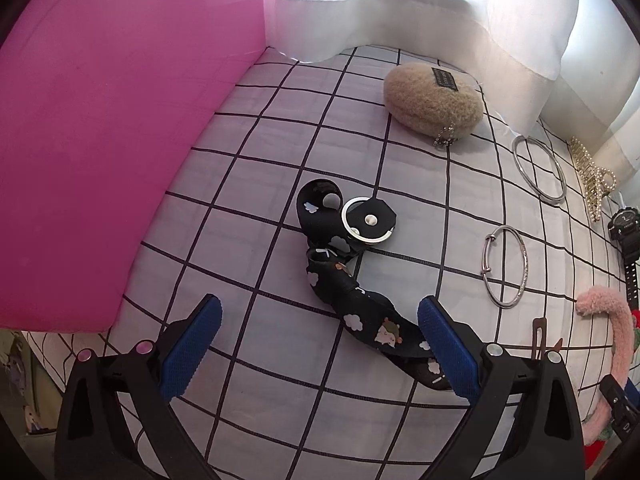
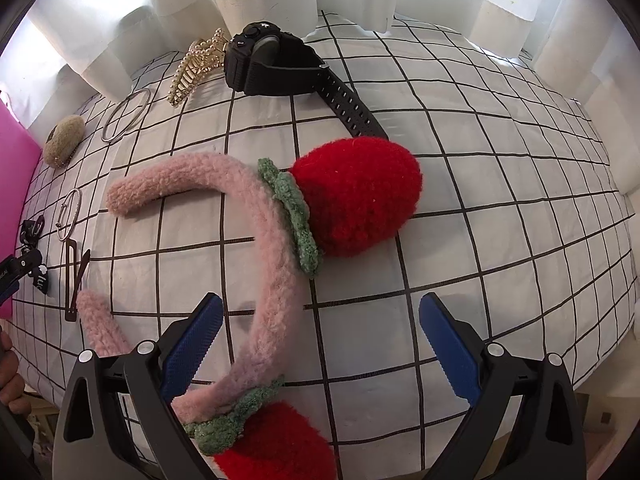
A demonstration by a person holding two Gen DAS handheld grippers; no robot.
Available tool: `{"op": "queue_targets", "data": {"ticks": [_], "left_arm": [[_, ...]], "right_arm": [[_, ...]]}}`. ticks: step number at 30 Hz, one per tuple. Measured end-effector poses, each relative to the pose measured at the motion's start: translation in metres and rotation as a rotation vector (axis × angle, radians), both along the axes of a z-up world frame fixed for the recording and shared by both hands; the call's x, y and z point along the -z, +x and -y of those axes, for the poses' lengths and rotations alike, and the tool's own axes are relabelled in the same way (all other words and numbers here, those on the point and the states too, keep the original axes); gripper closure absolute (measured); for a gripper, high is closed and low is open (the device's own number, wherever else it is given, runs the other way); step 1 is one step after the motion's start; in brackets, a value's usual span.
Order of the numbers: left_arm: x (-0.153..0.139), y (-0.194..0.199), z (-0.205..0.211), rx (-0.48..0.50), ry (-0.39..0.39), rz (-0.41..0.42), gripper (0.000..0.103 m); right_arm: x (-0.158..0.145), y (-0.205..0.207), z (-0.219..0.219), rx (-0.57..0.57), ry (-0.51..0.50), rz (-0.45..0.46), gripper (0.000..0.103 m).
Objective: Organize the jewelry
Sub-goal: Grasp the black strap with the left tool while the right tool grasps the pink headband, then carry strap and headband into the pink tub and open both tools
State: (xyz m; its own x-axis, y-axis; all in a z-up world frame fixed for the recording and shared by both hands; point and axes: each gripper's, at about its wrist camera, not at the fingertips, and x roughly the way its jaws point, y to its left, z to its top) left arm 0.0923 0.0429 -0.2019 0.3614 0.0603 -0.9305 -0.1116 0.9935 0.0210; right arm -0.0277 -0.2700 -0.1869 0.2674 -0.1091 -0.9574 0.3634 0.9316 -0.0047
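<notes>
Left wrist view: your left gripper [image 1: 318, 350] jaws gape apart, ribbed blue pads flanking a black printed strap [image 1: 362, 306] on the grid-checked bed sheet [image 1: 248, 184]. Right gripper [image 2: 320, 354] jaws gape too, over the fuzzy pink headband [image 2: 264, 236] with red strawberries.

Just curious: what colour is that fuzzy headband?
Pink headband with red strawberries, seen best from the right wrist.

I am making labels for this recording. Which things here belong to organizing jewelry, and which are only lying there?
Belong to the job:
- thin silver bangle
- twisted silver wire bracelet
- black rubber wristwatch
- gold pearl claw clip

Only lying there:
- pink cushion
- white curtain
- checked sheet
</notes>
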Motion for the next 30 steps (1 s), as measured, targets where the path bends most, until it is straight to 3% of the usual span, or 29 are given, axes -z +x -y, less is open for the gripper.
{"op": "queue_targets", "data": {"ticks": [11, 16, 18, 20, 21, 22, 23, 24, 26, 27, 30], "left_arm": [[0.007, -0.005, 0.002, -0.004, 0.005, 0.121, 0.005], [0.006, -0.008, 0.002, -0.001, 0.003, 0.111, 0.006], [0.005, -0.005, 0.003, 0.005, -0.005, 0.097, 0.009], [0.001, -0.004, 0.007, 0.036, -0.01, 0.101, 0.025], [-0.001, -0.006, 0.01, 0.058, -0.011, 0.107, 0.031], [-0.003, -0.008, 0.013, 0.08, -0.012, 0.111, 0.044], [-0.004, -0.009, 0.016, 0.098, -0.014, 0.113, 0.057], [-0.005, -0.011, 0.019, 0.111, -0.016, 0.114, 0.063], [-0.006, -0.012, 0.022, 0.125, -0.02, 0.111, 0.079], [-0.007, -0.013, 0.023, 0.128, -0.023, 0.109, 0.081], [-0.008, -0.014, 0.021, 0.133, -0.034, 0.088, 0.086]], "right_arm": [[0.009, 0.003, 0.005, -0.025, -0.06, 0.05, 0.009], [0.006, -0.002, 0.004, -0.034, -0.067, 0.066, 0.009], [0.004, -0.001, 0.001, -0.037, -0.057, 0.062, 0.01], [0.003, -0.001, -0.003, -0.046, -0.05, 0.053, 0.011], [0.001, -0.001, -0.004, -0.052, -0.049, 0.054, 0.016], [-0.001, -0.001, -0.006, -0.06, -0.051, 0.061, 0.021], [-0.004, -0.001, -0.009, -0.069, -0.055, 0.071, 0.036], [-0.007, -0.001, -0.012, -0.08, -0.058, 0.078, 0.059], [-0.011, 0.001, -0.014, -0.095, -0.05, 0.078, 0.085], [-0.011, 0.001, -0.015, -0.094, -0.048, 0.075, 0.091], [-0.013, -0.002, -0.012, -0.072, 0.007, 0.084, 0.093]]}}
